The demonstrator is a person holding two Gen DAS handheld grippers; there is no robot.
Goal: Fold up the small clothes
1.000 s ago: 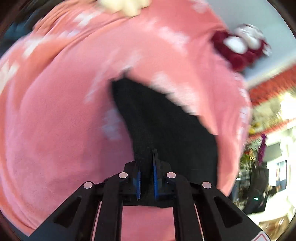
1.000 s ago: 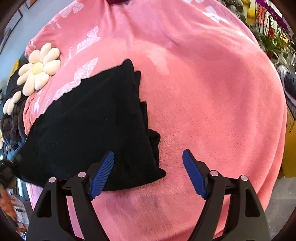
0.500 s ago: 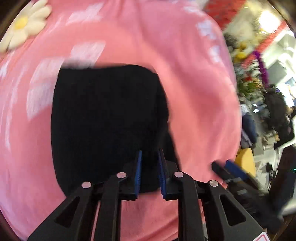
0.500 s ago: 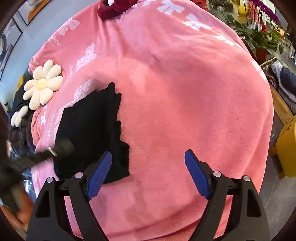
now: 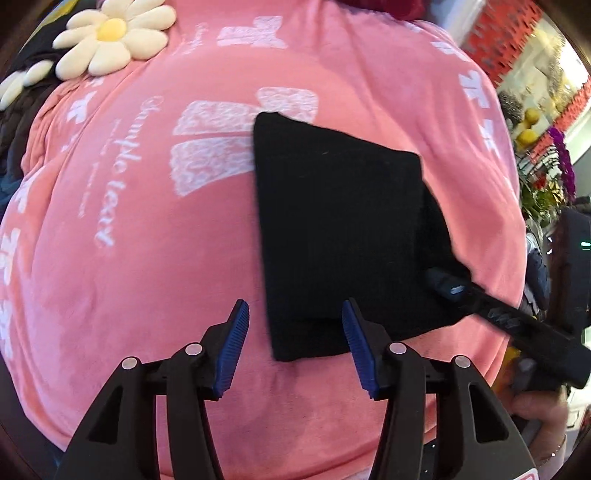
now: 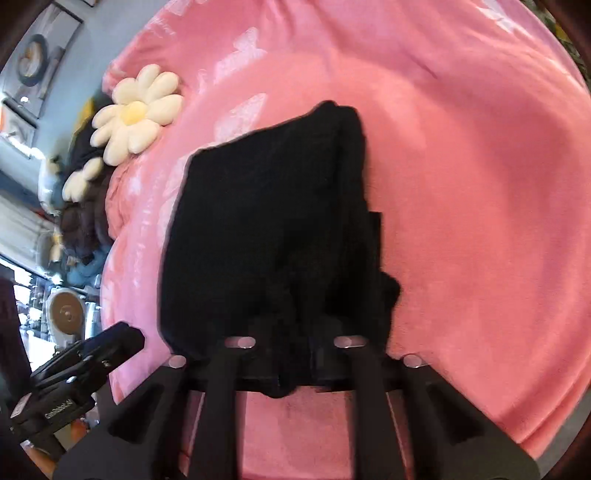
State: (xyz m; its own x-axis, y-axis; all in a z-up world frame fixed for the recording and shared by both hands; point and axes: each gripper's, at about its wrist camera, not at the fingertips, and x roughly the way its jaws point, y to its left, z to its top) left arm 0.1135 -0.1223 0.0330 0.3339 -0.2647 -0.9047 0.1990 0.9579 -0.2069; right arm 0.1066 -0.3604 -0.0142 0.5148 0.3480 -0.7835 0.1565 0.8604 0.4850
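Note:
A folded black garment (image 5: 340, 229) lies on a pink fleece blanket (image 5: 147, 295). My left gripper (image 5: 293, 306) hovers over its near left corner. Its jaws are opening, and the corner lies loose between the blue pads (image 5: 232, 343), which do not press on it. In the right wrist view, my right gripper (image 6: 293, 325) is closing on the near edge of the black garment (image 6: 266, 221). Cloth is bunched between its fingers and hides the pads. In the left wrist view, the right gripper (image 5: 448, 288) reaches in at the garment's right side.
A cream daisy cushion (image 5: 110, 33) lies at the blanket's far left corner, with a smaller one and dark clothes beside it. The blanket (image 6: 480, 184) drops off at its edges. A hand (image 5: 535, 410) holds the right tool. The left gripper (image 6: 110, 343) shows at lower left.
My left gripper let go of the black cloth, opened and swung across the garment. My right gripper, wide open before, moved onto the garment's near edge and closed on it.

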